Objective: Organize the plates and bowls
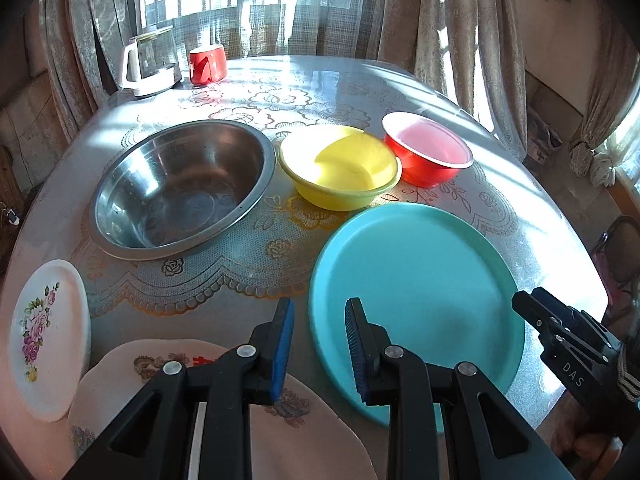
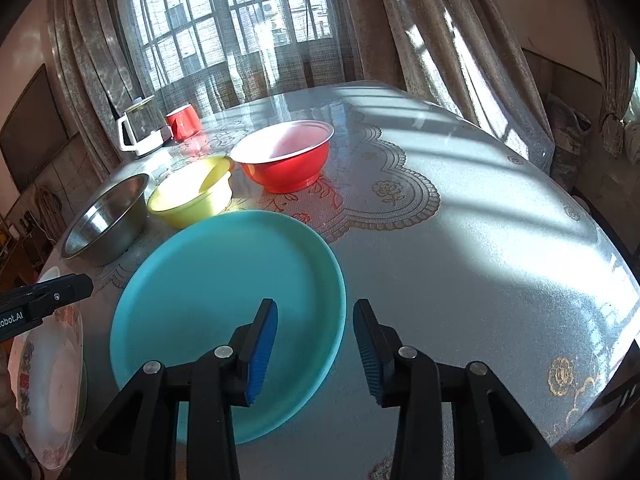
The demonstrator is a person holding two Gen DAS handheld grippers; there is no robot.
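A steel bowl (image 1: 180, 188), a yellow bowl (image 1: 340, 168) and a red bowl (image 1: 428, 152) stand in a row across the table. A teal plate (image 1: 420, 296) lies in front of them. A small white floral plate (image 1: 48, 340) and a larger pale floral plate (image 1: 304, 432) lie at the near left. My left gripper (image 1: 320, 344) is open and empty, above the gap between the pale plate and the teal plate. My right gripper (image 2: 316, 348) is open and empty, over the teal plate's (image 2: 224, 320) right rim. The right gripper also shows in the left wrist view (image 1: 560, 332).
A glass kettle (image 1: 150, 60) and a red mug (image 1: 208, 64) stand at the far left of the round table (image 1: 520, 200), which has a lace-pattern cover. Curtains and a window lie behind. A chair (image 1: 620, 256) stands at the right edge.
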